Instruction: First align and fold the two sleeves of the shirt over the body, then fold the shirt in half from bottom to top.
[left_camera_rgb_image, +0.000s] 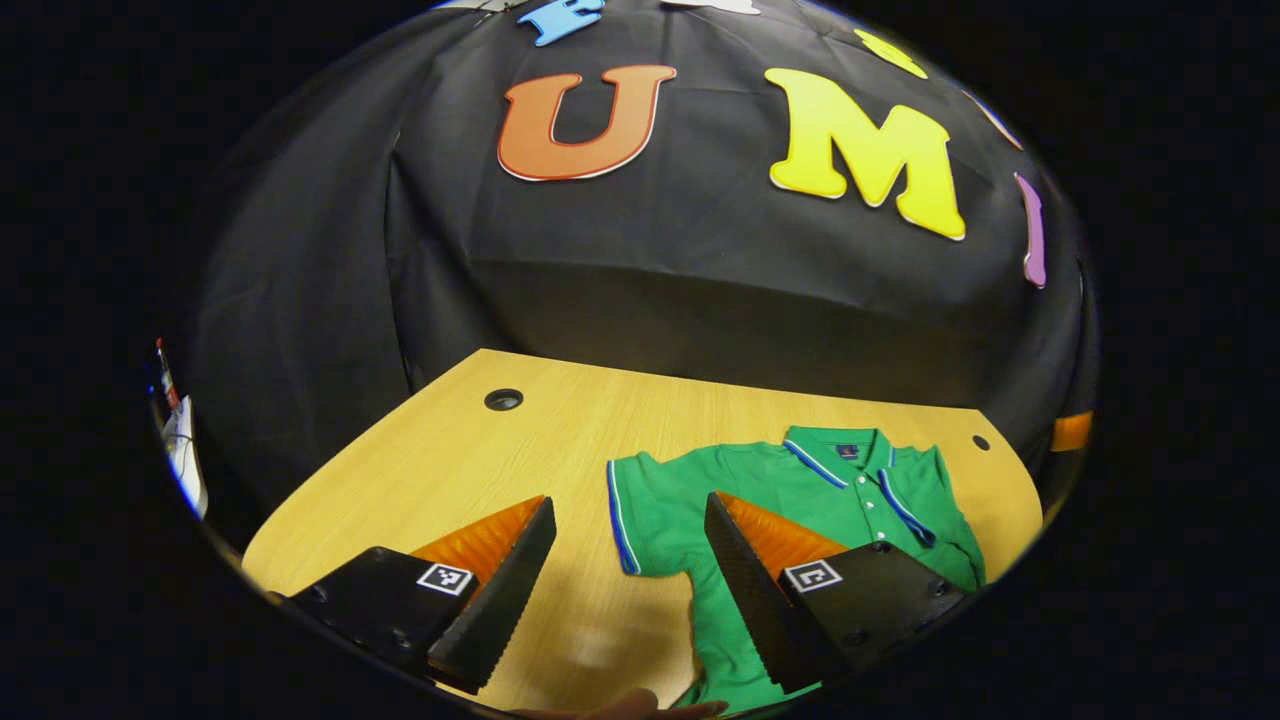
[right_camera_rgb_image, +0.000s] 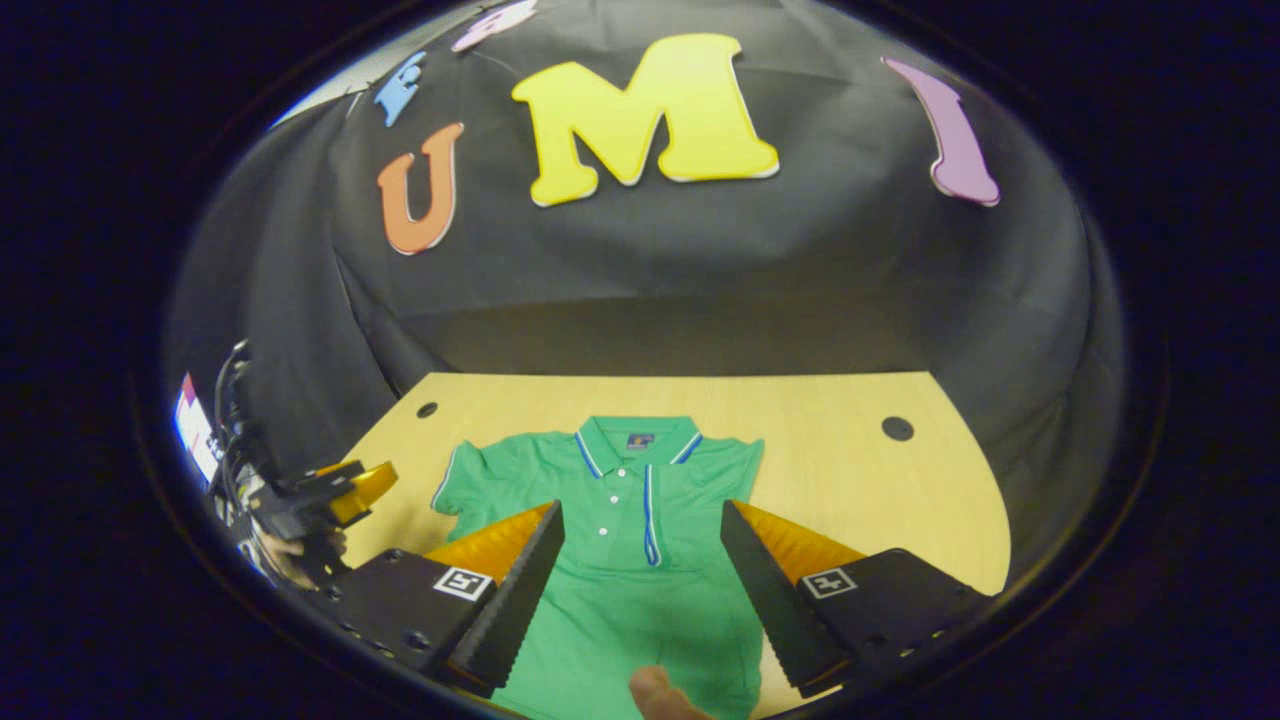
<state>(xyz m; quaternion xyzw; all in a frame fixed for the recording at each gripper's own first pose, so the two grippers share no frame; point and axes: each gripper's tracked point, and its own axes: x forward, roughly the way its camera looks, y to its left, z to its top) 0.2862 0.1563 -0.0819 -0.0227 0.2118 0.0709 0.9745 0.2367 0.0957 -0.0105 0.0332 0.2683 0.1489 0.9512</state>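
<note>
Nothing of the folding looks done yet: the green short-sleeved polo shirt with blue-striped collar and cuffs (right_camera_rgb_image: 640, 520) lies spread flat, front up, on the pale wooden bench (right_camera_rgb_image: 850, 470), collar toward the far wall and both sleeves out to the sides rather than laid over the body. In the right gripper view the right claw (right_camera_rgb_image: 640, 580) hangs above the shirt's chest, its two fingers spread wide with nothing between them, the button placket straight ahead and the shirt's body running back beneath it. In the left gripper view the left claw (left_camera_rgb_image: 628, 570) is likewise wide open and empty, poised over bare bench with one blue-edged sleeve (left_camera_rgb_image: 640, 510) just ahead between its fingers and the shirt's body off toward its right finger. Judging by this, both sleeve folds and the final bottom-to-top fold all remain, with the nearest sleeve the likely first grasp.
</note>
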